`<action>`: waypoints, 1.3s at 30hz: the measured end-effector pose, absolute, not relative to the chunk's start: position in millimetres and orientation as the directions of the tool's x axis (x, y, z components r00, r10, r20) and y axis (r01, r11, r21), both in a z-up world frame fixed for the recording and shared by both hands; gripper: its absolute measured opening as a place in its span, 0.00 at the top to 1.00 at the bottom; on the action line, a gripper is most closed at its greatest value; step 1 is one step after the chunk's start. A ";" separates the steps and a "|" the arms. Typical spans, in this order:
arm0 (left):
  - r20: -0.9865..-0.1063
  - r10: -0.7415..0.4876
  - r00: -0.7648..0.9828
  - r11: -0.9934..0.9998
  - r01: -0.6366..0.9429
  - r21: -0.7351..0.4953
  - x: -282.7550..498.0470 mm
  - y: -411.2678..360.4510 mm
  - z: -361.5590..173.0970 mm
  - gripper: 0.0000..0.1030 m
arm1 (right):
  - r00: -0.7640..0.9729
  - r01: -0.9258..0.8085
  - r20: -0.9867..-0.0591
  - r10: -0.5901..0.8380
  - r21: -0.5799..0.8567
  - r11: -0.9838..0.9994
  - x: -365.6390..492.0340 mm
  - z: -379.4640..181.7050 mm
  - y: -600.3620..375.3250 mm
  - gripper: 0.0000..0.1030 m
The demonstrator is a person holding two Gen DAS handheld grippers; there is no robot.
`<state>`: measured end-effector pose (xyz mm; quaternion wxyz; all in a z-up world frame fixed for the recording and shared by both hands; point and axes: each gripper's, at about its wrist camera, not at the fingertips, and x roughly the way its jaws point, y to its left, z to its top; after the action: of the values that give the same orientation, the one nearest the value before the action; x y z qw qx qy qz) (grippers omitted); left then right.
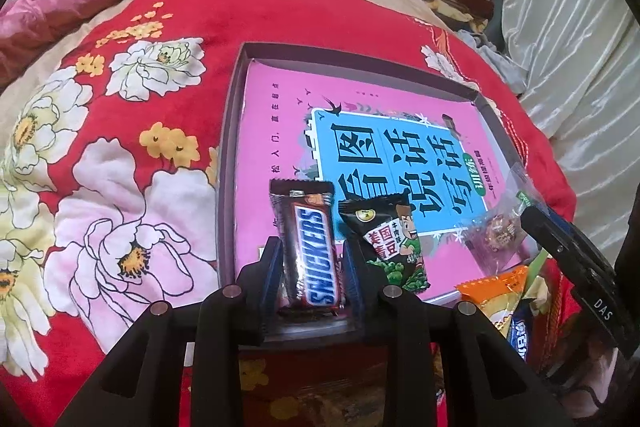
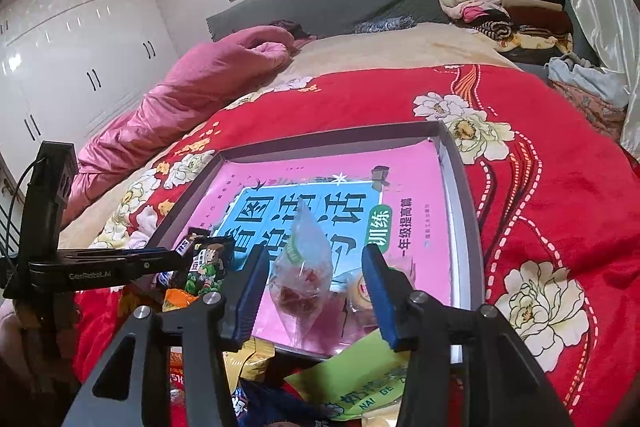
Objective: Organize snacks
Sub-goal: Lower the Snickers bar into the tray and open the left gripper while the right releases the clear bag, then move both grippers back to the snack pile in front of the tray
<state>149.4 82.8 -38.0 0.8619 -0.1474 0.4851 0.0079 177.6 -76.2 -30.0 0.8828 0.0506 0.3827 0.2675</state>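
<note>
Snickers bar (image 1: 310, 259) upright over box (image 1: 228, 155), clear packet (image 2: 302, 267) beside it

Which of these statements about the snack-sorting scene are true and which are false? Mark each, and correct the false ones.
1. The left gripper is shut on a Snickers bar. True.
2. The tray sits on a bare wooden table. False: it lies on a red flowered blanket.
3. A pink book lines the tray's floor. True.
4. The right gripper squeezes the clear packet tightly. False: its jaws stand apart, with the packet loose between them.
5. The black bean packet lies outside the tray. False: it lies inside, beside the Snickers bar.
</note>
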 end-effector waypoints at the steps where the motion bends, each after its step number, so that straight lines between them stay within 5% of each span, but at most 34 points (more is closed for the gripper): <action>1: -0.838 -0.129 0.530 0.957 -0.156 -0.246 149.1 82.6 -37.0 0.69 | 0.565 -0.432 -0.648 0.510 0.294 0.852 177.5 -29.4 -76.7 0.52; 29: -0.758 -0.156 0.633 0.951 -0.111 -0.289 129.8 75.2 6.1 0.27 | 0.636 -0.423 -0.563 0.527 0.318 0.849 169.5 -3.6 -98.0 0.34; 39: -0.757 -0.183 0.627 0.952 -0.079 -0.295 121.1 66.6 12.8 0.25 | 0.674 -0.379 -0.529 0.516 0.352 0.856 165.3 8.2 -124.1 0.32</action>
<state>121.1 66.6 12.8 0.8892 -0.1517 0.4307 -0.0293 165.3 -124.1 8.2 0.9085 0.1070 0.3200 0.2465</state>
